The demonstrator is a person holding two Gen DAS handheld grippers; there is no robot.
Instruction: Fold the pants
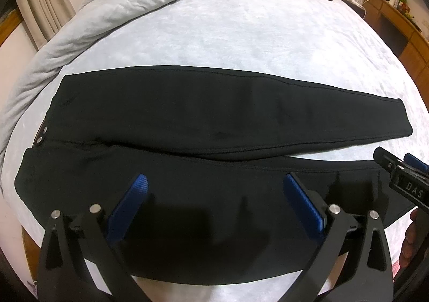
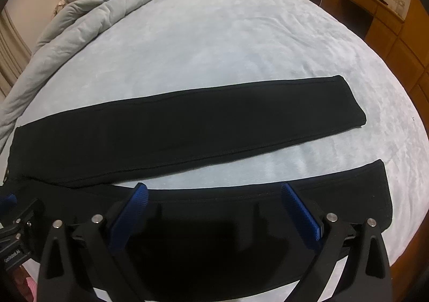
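Left wrist view: black pants (image 1: pixel 187 114) lie flat on the bed (image 1: pixel 241 33); left claw (image 1: pixel 214 184) and right claw (image 2: pixel 214 189) hover wide open, holding nothing.

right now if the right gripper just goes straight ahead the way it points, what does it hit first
Most likely the near leg of the black fabric pants, which lies right under and ahead of the open right gripper. Past it come a strip of pale blue bedsheet, then the far leg. Depth is unclear.
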